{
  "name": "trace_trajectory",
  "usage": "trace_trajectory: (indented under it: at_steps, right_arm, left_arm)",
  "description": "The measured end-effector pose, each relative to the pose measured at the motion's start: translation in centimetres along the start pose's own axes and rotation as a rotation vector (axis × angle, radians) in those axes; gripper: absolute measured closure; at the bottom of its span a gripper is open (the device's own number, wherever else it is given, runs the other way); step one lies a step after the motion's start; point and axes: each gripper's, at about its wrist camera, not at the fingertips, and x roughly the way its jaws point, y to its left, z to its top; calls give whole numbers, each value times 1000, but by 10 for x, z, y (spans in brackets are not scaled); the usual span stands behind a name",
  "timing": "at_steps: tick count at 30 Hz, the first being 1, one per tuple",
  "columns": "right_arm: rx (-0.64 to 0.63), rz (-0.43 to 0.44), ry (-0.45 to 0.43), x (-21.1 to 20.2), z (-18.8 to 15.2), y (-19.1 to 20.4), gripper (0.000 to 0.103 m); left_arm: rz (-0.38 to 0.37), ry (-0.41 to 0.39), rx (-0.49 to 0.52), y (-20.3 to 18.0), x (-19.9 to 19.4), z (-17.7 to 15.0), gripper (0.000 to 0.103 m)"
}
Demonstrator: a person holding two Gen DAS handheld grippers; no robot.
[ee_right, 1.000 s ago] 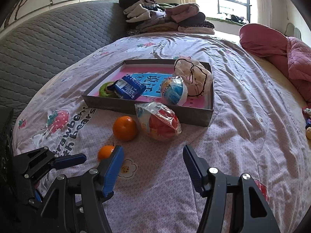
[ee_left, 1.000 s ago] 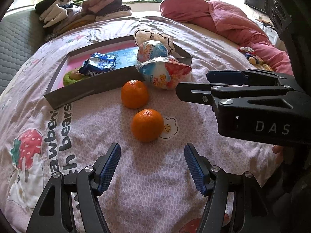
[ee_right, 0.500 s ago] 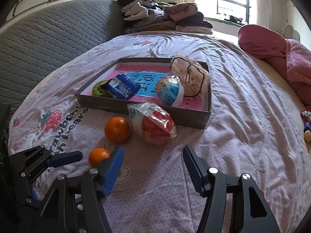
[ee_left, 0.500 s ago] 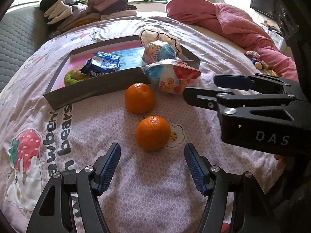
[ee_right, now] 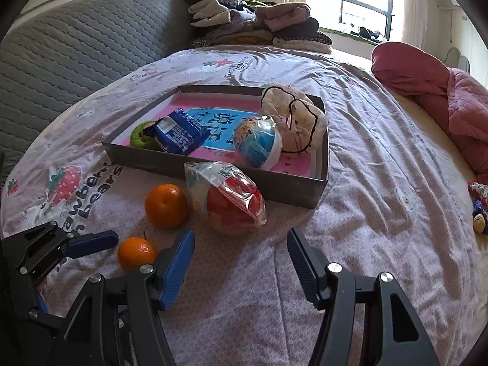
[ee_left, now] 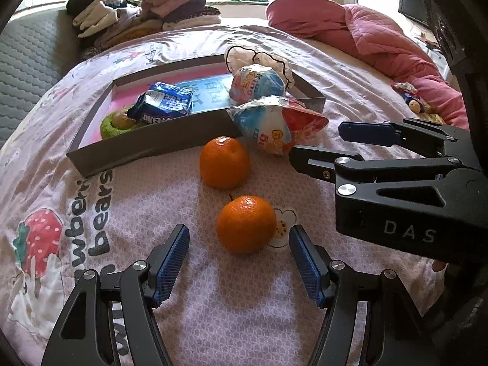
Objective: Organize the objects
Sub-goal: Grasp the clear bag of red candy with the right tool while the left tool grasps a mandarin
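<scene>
Two oranges and one bagged toy lie on the bedsheet outside the grey box; both grippers stand open and hold nothing.

The left gripper [ee_left: 239, 238], its blue ribbed pads spread wide, brackets the near orange [ee_left: 246, 224] without touching it. The far orange [ee_left: 224, 162], round and dimpled, sits just beside the crinkled clear-plastic toy bag [ee_left: 280, 129], which leans on the shallow cardboard box [ee_left: 152, 146]. Inside the box: one blue foil packet [ee_left: 164, 103], one green fuzzy ring [ee_left: 117, 121], one wrapped ball [ee_left: 256, 84], one cream cloth pouch [ee_right: 294, 119]. The right gripper [ee_right: 241, 250], jaws parted, hovers over the printed cotton sheet [ee_right: 381, 183] near the bag.
</scene>
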Motion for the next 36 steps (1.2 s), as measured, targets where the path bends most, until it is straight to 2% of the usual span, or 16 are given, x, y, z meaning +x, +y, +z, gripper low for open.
trace_trajectory:
  at_steps: [15, 28, 36]
  right_arm:
    - [18, 11, 31, 21, 11, -3, 40]
    - [-39, 37, 24, 28, 14, 12, 41]
    - [6, 101, 32, 34, 17, 9, 52]
  left_arm:
    - [6, -7, -39, 15, 5, 9, 34]
    - [4, -10, -58, 19, 9, 13, 34]
    - [16, -10, -54, 20, 11, 16, 34]
